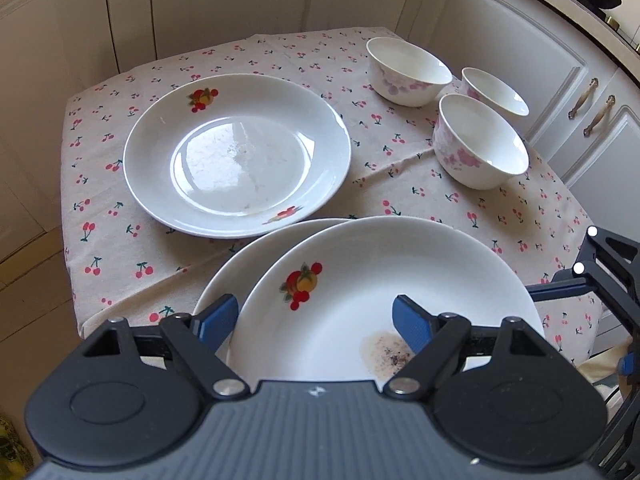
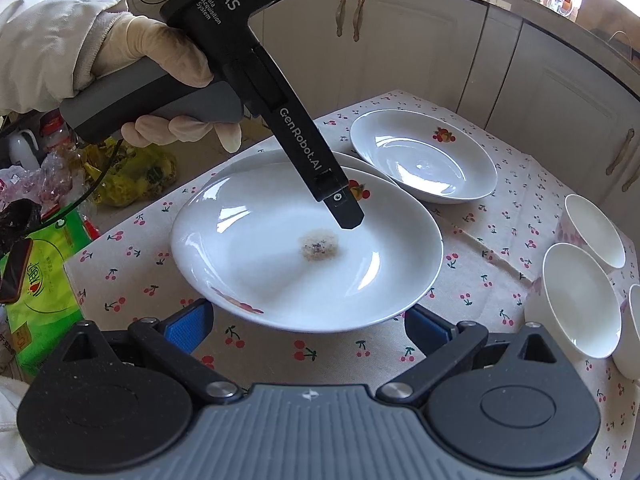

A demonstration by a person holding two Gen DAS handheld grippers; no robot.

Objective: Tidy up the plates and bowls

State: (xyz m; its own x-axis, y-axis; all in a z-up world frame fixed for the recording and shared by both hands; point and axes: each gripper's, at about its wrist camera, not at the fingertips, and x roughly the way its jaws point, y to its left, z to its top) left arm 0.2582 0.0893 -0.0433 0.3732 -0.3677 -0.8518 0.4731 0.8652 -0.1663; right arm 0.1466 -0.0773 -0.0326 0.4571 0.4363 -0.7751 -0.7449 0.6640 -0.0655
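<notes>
My left gripper (image 1: 316,322) is shut on a white plate with a brown stain (image 1: 384,280). One pad sits outside the plate's left rim and the other inside near the stain. That stained plate (image 2: 280,248) hangs tilted over a second plate (image 1: 224,276) on the cherry tablecloth (image 1: 460,216). A clean fruit-print plate (image 1: 236,152) lies further back. Three pink-flowered bowls (image 1: 480,140) cluster at the back right. My right gripper (image 2: 308,326) is open with nothing between its fingers, just short of the stained plate's near rim.
A gloved hand (image 2: 132,52) holds the left gripper's handle above the table. White cabinets (image 1: 520,52) ring the small table. Left of the table are a green tissue pack (image 2: 44,280) and yellow bags (image 2: 132,172). The tablecloth's front left corner drops off (image 1: 80,320).
</notes>
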